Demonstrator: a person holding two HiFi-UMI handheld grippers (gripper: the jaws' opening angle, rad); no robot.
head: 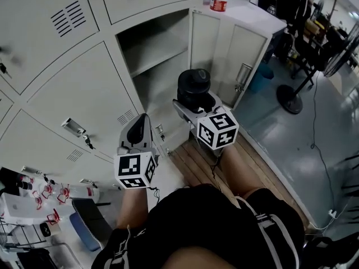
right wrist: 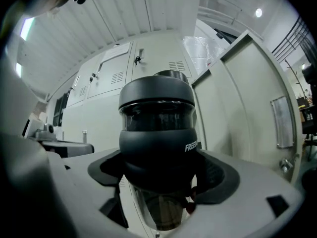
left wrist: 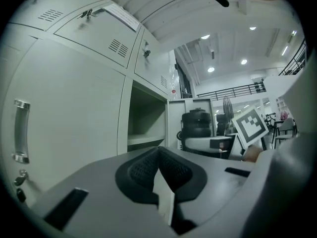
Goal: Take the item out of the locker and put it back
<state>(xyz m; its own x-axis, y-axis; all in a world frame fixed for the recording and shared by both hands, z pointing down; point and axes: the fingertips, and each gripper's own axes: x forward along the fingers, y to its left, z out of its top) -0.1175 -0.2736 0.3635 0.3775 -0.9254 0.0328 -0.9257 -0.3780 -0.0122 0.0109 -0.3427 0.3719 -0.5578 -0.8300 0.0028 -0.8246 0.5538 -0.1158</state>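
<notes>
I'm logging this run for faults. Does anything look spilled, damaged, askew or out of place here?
Nothing stands out. The right tongs grip the black-lidded bottle in front of the open locker. The lid is on and no spill shows. The left tongs are shut and empty.

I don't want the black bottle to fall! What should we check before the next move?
1. Right gripper shut on the black bottle: ok.
2. Locker door swung open: ok.
3. Shelf inside the locker bare: ok.
4. Space under the shelf free: cannot tell, the bottle hides part of it.
5. Left gripper shut, empty and off to the side of the opening: ok.
</notes>
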